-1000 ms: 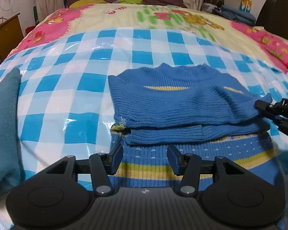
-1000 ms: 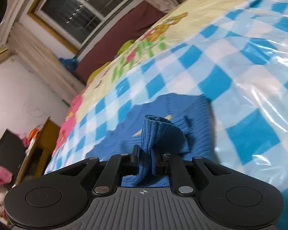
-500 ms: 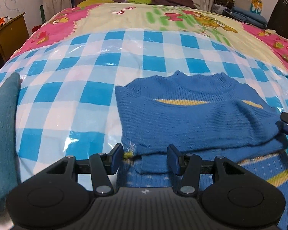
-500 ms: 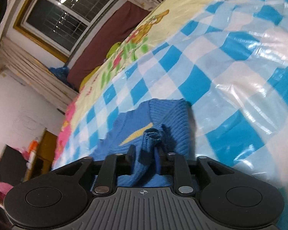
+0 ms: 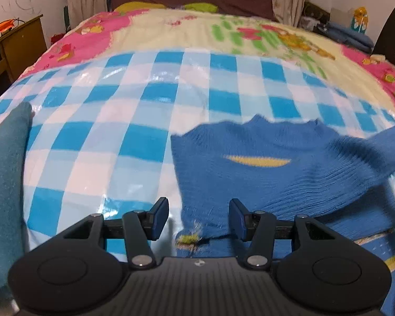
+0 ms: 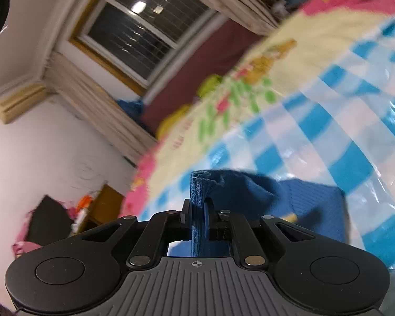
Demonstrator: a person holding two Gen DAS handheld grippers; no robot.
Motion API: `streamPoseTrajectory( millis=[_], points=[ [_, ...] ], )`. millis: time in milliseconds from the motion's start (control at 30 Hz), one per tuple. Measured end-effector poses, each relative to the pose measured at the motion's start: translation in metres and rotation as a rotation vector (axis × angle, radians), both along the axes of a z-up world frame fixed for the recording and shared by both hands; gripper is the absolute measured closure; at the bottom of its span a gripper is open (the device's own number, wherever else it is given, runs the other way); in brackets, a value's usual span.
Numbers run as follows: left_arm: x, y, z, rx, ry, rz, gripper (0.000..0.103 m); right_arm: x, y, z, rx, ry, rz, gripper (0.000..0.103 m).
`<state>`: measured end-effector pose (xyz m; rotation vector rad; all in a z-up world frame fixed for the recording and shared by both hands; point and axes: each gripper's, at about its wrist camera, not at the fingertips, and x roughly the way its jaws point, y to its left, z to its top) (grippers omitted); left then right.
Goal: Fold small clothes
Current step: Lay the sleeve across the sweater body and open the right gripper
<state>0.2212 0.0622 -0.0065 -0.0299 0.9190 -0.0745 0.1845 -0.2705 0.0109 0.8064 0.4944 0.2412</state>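
A small blue knit sweater with yellow stripes lies on the blue-and-white checked plastic sheet on the bed. Its near sleeve is folded across the chest. My left gripper is open and empty, just above the sweater's near left corner. My right gripper is shut on the cuff of the other sleeve and holds it up off the bed. In the left wrist view that sleeve rises toward the right edge.
A teal folded cloth lies at the left edge of the sheet. A wooden desk stands left of the bed. Folded clothes and a dark board are at the back right. The headboard and a window are beyond.
My right gripper has lifted the sleeve cuff upward and tilted toward the window. My left gripper has drawn back toward the sweater's left corner, still open.
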Motion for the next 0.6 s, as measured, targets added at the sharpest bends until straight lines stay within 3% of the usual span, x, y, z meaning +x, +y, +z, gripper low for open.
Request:
streamPoseTrajectory(
  millis=[100,167,200,333,600],
  points=[
    [0.004,0.003,-0.02,0.032,0.06,0.019,0.049,-0.004,-0.005,-0.032,-0.053,0.141,-0.037,0.093],
    [0.002,0.006,-0.023,0.021,0.063,0.026,0.047,-0.002,-0.011,-0.057,-0.106,0.292,-0.085,0.09],
    [0.0,0.007,-0.022,0.018,0.061,0.03,0.047,-0.003,-0.013,-0.063,-0.104,0.315,-0.097,0.09],
    [-0.005,0.01,-0.012,0.04,0.033,0.036,0.047,-0.012,-0.016,-0.053,-0.119,0.277,-0.113,0.09],
    [-0.007,-0.003,-0.002,0.068,-0.035,0.015,0.047,-0.018,0.033,-0.02,-0.435,0.155,-0.093,0.089]
  ],
)
